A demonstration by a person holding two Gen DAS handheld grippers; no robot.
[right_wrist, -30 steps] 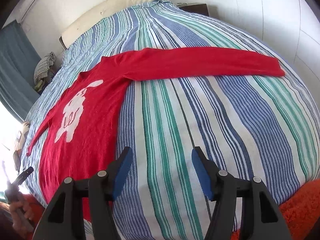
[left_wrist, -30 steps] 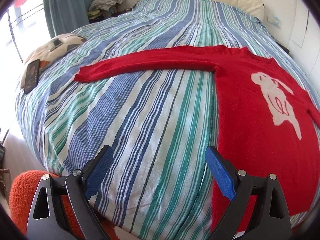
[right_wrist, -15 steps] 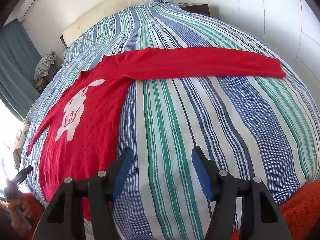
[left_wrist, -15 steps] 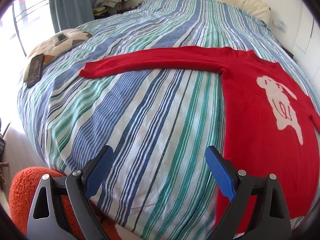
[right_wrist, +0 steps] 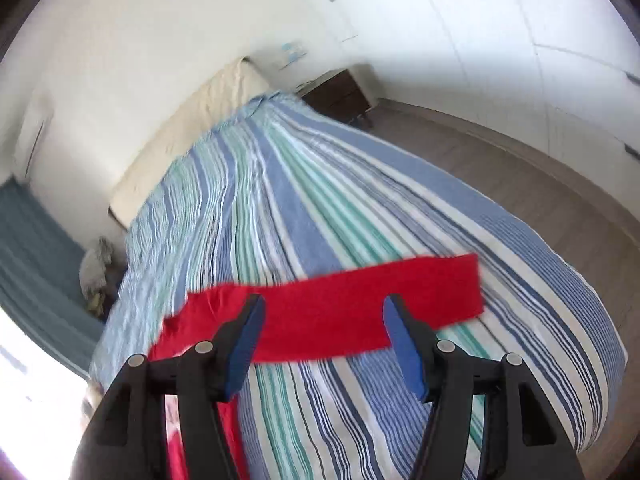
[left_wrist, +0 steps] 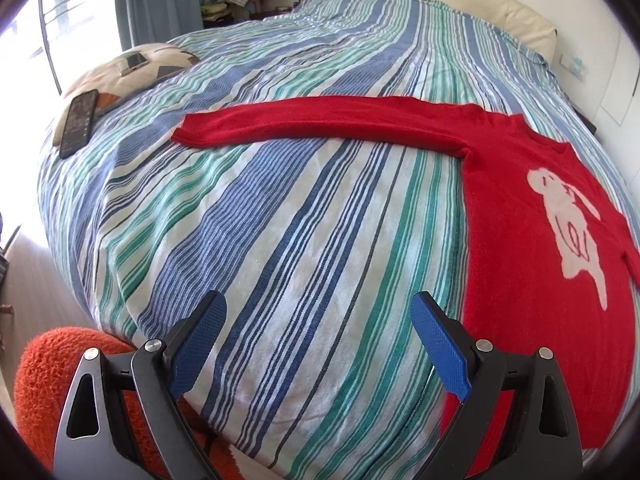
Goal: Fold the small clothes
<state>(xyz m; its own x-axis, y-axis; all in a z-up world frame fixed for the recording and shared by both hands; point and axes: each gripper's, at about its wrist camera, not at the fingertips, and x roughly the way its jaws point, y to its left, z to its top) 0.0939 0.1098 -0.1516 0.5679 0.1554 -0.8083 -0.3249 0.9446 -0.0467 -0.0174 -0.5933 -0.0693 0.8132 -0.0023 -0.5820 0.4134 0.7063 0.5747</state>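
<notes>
Right jaws swung toward sweater sleeve [right_wrist: 360,312]

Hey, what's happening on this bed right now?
A person holds a gripper in each hand over a striped bed. A red sweater with a white rabbit design lies flat, both sleeves spread wide. The right gripper is open above one sleeve, the left gripper open near the hem. Neither holds anything; folding hasn't begun.
</notes>
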